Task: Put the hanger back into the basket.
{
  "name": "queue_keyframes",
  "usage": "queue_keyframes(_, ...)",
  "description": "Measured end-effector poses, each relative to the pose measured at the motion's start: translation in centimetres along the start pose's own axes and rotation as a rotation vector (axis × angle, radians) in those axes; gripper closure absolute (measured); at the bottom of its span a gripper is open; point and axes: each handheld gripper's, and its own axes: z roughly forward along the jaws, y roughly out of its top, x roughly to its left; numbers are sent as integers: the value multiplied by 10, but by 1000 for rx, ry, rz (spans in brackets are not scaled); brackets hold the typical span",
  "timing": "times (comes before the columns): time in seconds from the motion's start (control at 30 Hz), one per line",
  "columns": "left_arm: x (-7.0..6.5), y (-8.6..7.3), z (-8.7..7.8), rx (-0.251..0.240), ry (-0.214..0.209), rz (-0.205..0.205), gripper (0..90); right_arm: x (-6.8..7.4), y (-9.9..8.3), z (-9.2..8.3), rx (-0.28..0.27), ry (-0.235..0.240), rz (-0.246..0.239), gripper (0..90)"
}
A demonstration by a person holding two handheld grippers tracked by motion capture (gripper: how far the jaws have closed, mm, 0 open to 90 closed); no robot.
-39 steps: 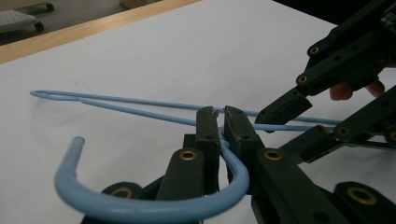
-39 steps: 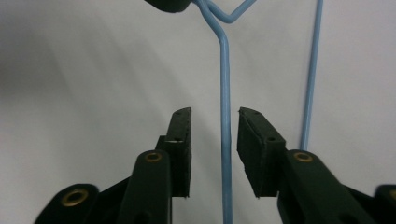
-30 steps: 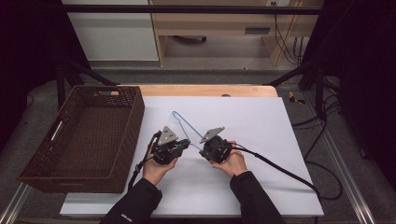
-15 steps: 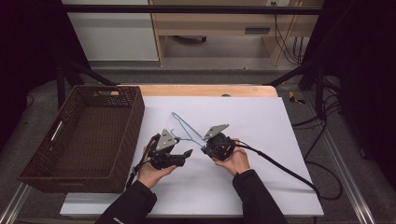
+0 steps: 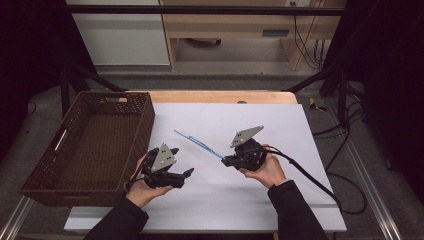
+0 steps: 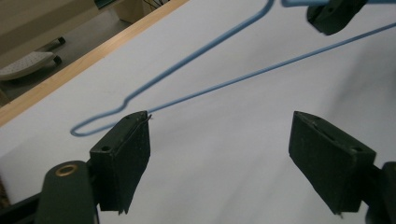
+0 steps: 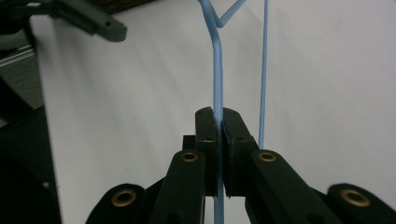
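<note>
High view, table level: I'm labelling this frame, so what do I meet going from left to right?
Dark brown woven wicker basket → left tool, jaws open, nothing between them → thin light-blue wire hanger → right tool, shut on the hanger's wire → bare part of the white table sheet.

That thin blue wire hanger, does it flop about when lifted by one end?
The hanger probably stays fairly stiff: held by the right gripper alone, its wires run straight. It looks light. Being thin wire, it might swivel in the fingers.
</note>
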Motion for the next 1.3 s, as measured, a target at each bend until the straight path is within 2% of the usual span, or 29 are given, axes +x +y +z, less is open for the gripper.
queue_keyframes(0.27,-3,-4,-10,65,25,137,145,20,-4,-11,-9,137,-26,873)
queue_keyframes(0.43,-10,-7,-8,92,66,233,174,25,-6,-16,1,172,-32,873)
queue_keyframes(0.5,-14,-7,-6,85,79,258,202,27,-7,-17,0,188,-33,873)
queue_keyframes(0.6,-19,-6,-4,88,99,322,273,29,-8,-16,8,206,-34,873)
queue_keyframes(0.67,-22,-6,-3,78,102,344,337,30,-9,-15,8,220,-40,873)
queue_keyframes(0.9,-29,-7,3,89,122,399,564,30,-9,-13,14,240,-27,873)
queue_keyframes(1.03,-31,-7,6,110,130,440,666,29,-10,-12,11,252,-22,873)
queue_keyframes(1.17,-34,-8,7,107,140,467,772,28,-11,-10,17,259,-19,872)
queue_keyframes(1.3,-37,-9,8,117,138,490,808,26,-13,-10,21,265,-6,872)
